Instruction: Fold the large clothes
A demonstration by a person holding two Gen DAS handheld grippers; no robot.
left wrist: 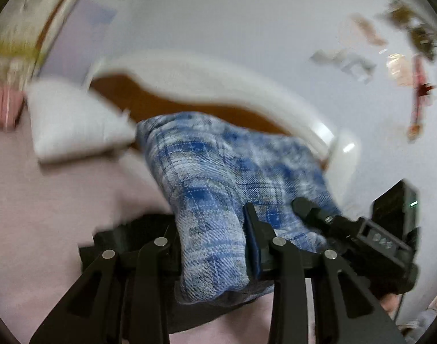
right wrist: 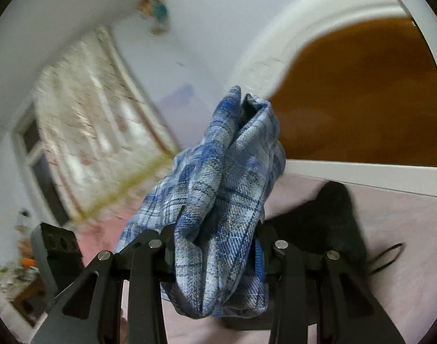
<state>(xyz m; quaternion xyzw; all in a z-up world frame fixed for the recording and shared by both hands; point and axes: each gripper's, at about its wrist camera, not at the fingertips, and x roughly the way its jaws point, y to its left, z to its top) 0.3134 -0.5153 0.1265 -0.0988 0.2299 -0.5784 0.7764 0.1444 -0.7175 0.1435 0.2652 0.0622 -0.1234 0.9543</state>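
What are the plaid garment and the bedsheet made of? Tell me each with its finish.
Plaid garment: seemingly woven cotton flannel or twill, matte; diagonal weave lines and a soft, slightly fuzzy surface show where the right gripper and left gripper clamp it. Bedsheet: pale pink cloth, smooth and matte, probably cotton or a blend; blur hides the weave.

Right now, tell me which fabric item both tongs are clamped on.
The blue plaid garment, bunched in the left tongs and right tongs; the white pillow and pink sheet lie free.
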